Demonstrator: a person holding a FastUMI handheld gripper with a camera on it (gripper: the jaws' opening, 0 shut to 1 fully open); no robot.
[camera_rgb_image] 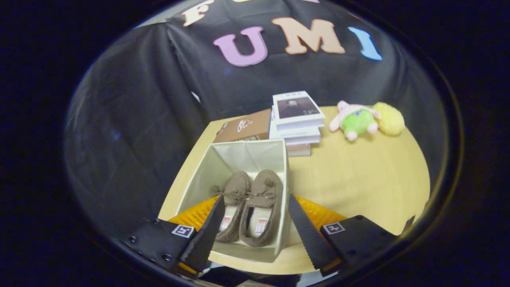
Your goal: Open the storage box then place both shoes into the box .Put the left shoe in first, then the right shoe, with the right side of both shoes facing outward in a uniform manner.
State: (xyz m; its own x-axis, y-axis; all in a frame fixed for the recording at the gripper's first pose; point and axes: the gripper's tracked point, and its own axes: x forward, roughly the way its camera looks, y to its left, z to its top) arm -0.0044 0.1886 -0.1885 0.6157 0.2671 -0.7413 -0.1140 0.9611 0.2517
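Dim booth, evenly lit table, soft shadows, strong fisheye bending, slight blur.

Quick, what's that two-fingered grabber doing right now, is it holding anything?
Gripper: open, holding nothing; its fingers are spread above the storage box, where both brown shoes already lie side by side.

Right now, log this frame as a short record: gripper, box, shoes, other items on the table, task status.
gripper: gripper open, holding nothing, fingers spread either side of the box's near end
box: storage box open on the table
shoes: two brown shoes side by side inside the box, toes pointing away from the gripper
other items: stack of books and brown carton beyond the box; plush toy and a yellow fluffy item beside them
task status: both shoes appear placed
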